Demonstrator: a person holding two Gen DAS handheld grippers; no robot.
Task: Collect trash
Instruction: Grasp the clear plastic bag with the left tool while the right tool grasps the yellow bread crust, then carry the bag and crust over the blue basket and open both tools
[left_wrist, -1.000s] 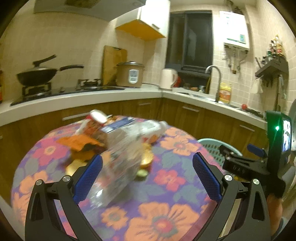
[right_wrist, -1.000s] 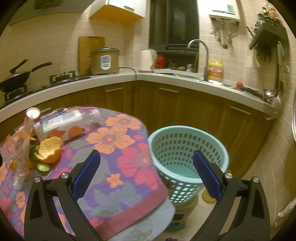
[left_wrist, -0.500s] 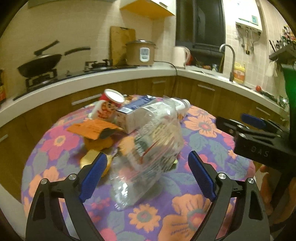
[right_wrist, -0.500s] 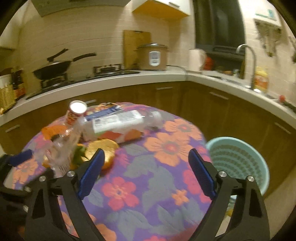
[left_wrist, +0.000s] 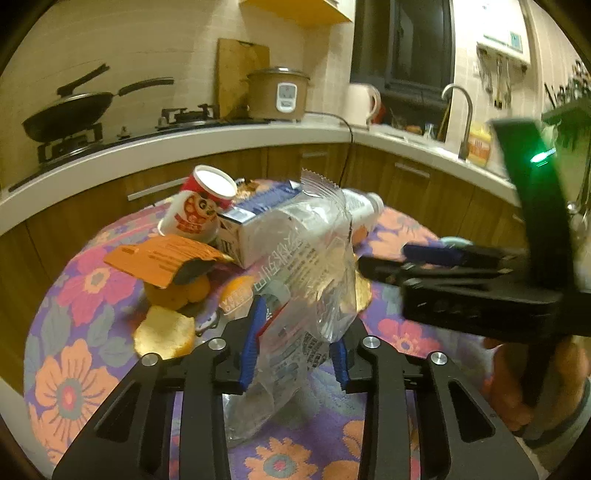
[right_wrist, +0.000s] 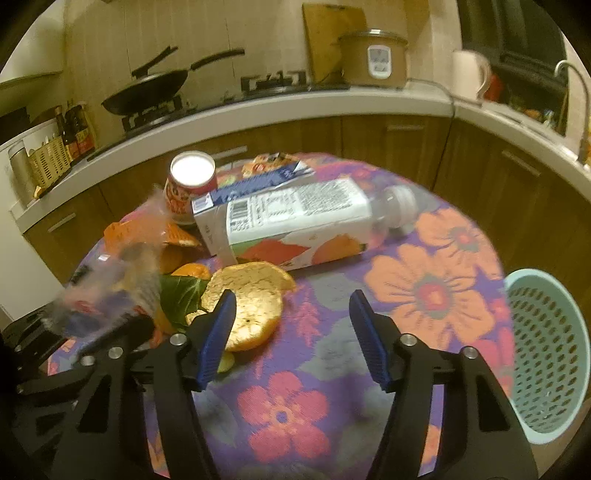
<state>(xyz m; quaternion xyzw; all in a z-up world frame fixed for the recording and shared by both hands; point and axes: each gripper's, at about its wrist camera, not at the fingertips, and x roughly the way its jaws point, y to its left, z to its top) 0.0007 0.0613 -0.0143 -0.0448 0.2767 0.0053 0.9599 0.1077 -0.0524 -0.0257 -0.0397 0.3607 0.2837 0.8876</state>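
My left hand-held gripper (left_wrist: 295, 339) has just been closing and now pinches the crinkled clear plastic wrapper (left_wrist: 306, 266) above the floral tabletop (left_wrist: 74, 369). My right hand-held gripper (right_wrist: 291, 332), also narrowing but empty, approaches the orange peel (right_wrist: 251, 302); the turquoise mesh basket (right_wrist: 546, 354) waits beside it.

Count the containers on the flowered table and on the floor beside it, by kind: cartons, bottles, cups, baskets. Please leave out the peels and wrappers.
Cartons: 1, the juice carton lying on its side.
Bottles: 1, the clear bottle behind the carton, also lying down.
Cups: 1, the red paper cup, upright.
Baskets: 1, the light blue basket beside the table.
Total: 4
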